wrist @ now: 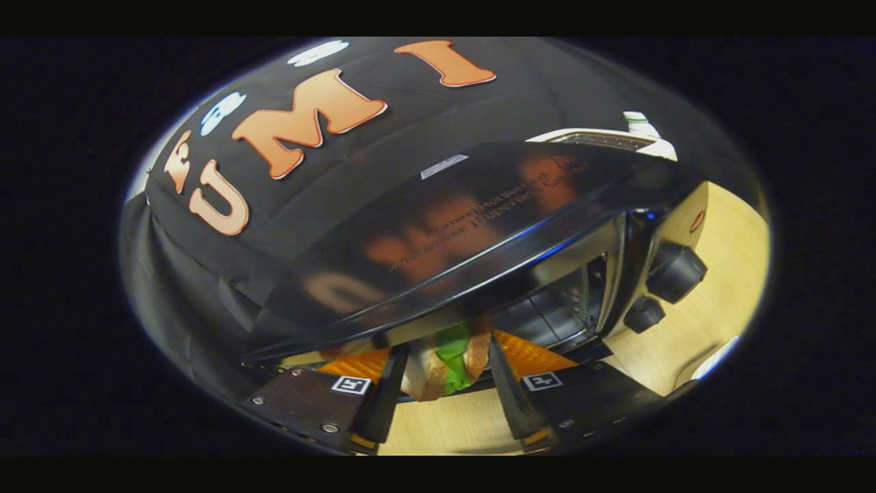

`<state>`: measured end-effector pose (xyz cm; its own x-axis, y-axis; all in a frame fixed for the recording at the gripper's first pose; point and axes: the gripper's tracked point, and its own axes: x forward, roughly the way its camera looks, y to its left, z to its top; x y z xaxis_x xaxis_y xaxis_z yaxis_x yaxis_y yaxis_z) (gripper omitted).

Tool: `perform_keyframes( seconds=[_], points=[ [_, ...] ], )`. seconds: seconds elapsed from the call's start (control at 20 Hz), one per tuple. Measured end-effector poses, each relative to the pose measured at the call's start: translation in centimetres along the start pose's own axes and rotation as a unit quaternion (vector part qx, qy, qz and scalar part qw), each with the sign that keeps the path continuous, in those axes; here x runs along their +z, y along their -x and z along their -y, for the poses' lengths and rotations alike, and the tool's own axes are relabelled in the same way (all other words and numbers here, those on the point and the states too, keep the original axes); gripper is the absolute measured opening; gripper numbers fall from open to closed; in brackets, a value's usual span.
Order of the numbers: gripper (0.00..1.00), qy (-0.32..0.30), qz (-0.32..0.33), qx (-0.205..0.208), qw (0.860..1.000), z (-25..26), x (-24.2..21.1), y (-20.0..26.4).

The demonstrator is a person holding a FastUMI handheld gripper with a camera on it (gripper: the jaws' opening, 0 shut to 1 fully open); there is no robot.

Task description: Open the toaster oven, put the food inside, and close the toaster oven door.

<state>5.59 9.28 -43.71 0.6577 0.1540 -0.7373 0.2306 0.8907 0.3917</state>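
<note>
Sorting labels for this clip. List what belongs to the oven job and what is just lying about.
Job: toaster oven, open; sandwich, held between the claw fingers at the oven's mouth.
Lying about: white appliance behind the oven; wooden table.

We see a black cloth booth wall [205, 287] hanging in soft folds behind, and a pale wooden tabletop [725, 287] with fine grain, brightly and evenly lit.

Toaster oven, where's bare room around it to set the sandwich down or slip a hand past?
Bare wooden table lies beside the toaster oven, past its knobs, and beneath the gripper. It's crowded at the oven mouth: both fingers press the sandwich just under the top's lip.
</note>
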Motion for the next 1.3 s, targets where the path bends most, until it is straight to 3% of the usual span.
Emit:
perform_keyframes(
  seconds=[0.05,0.25,0.35,0.7,0.95,1.15,1.3],
  points=[
    [0.70,0.015,-0.008,-0.021,1.000,0.8,-0.2,0.5],
    [0.90,0.073,-0.010,-0.042,0.996,2.2,0.6,1.9],
    [0.94,0.097,-0.004,-0.040,0.994,2.6,0.9,3.8],
    [0.96,0.163,-0.022,-0.027,0.986,4.0,-0.6,10.2],
    [0.96,0.174,-0.081,0.010,0.981,3.2,-5.4,14.7],
    [0.91,0.200,-0.126,-0.008,0.972,5.2,-8.6,16.4],
    [0.91,0.190,-0.164,0.011,0.968,5.0,-12.1,18.1]
  ],
)
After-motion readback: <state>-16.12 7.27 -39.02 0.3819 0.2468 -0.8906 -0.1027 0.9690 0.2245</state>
